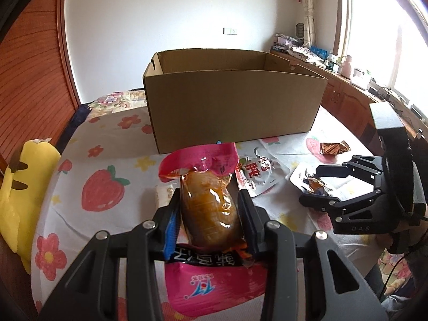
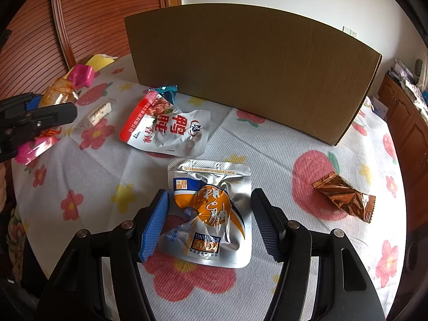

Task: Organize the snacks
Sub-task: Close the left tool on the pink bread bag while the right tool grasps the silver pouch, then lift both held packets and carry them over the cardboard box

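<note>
Pink snack pouch [image 1: 208, 208] clamped between left fingers [image 1: 246, 214], facing cardboard box [image 1: 232, 107]

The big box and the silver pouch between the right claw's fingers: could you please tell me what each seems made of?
Box: looks like corrugated cardboard, matte brown, with fine ribbing across its wall. Silver pouch: probably metallised foil or plastic film, glossy and crinkled, with bright reflections.

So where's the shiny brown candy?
In the right wrist view, the brown candy lies on the tablecloth, right of the silver pouch, below the box's corner.
</note>
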`<state>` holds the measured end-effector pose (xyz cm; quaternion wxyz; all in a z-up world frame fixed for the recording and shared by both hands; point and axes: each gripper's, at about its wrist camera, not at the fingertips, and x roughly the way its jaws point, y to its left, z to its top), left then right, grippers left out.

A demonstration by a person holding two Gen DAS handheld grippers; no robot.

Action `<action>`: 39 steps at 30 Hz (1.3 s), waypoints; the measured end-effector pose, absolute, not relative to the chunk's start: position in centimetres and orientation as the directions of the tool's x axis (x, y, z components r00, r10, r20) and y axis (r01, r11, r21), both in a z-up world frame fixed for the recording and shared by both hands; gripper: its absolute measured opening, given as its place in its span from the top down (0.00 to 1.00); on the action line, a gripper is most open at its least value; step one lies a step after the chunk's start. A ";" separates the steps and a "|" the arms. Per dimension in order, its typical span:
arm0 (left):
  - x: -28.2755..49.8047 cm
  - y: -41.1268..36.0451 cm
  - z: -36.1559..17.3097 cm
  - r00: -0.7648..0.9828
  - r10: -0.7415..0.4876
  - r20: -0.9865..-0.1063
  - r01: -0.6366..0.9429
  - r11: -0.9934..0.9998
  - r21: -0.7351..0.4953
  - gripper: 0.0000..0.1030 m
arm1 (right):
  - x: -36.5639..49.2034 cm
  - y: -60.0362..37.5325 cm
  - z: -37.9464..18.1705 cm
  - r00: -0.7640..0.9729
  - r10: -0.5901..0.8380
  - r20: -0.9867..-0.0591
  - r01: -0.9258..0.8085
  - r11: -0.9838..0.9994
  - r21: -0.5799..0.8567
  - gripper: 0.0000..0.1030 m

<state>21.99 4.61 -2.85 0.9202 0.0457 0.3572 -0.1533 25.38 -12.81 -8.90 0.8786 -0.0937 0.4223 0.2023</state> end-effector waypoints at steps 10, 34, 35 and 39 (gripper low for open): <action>20.8 4.3 -2.0 0.715 -0.247 -0.654 0.319 0.948 -0.010 0.62 | 25.5 -12.5 -8.6 0.554 0.268 -0.788 -0.438 0.899 -0.002 0.49; 20.5 4.6 -2.3 0.712 -0.266 -0.650 0.324 0.946 -0.033 0.62 | 23.3 -13.1 -6.6 0.537 0.363 -0.762 -0.459 0.883 0.098 0.62; 20.4 4.6 -2.3 0.712 -0.267 -0.649 0.324 0.945 -0.034 0.62 | 23.2 -13.1 -6.4 0.541 0.363 -0.759 -0.459 0.883 0.095 0.62; 20.4 4.5 -2.2 0.714 -0.271 -0.646 0.325 0.945 -0.037 0.62 | 22.7 -13.4 -5.6 0.558 0.363 -0.746 -0.463 0.883 0.084 0.62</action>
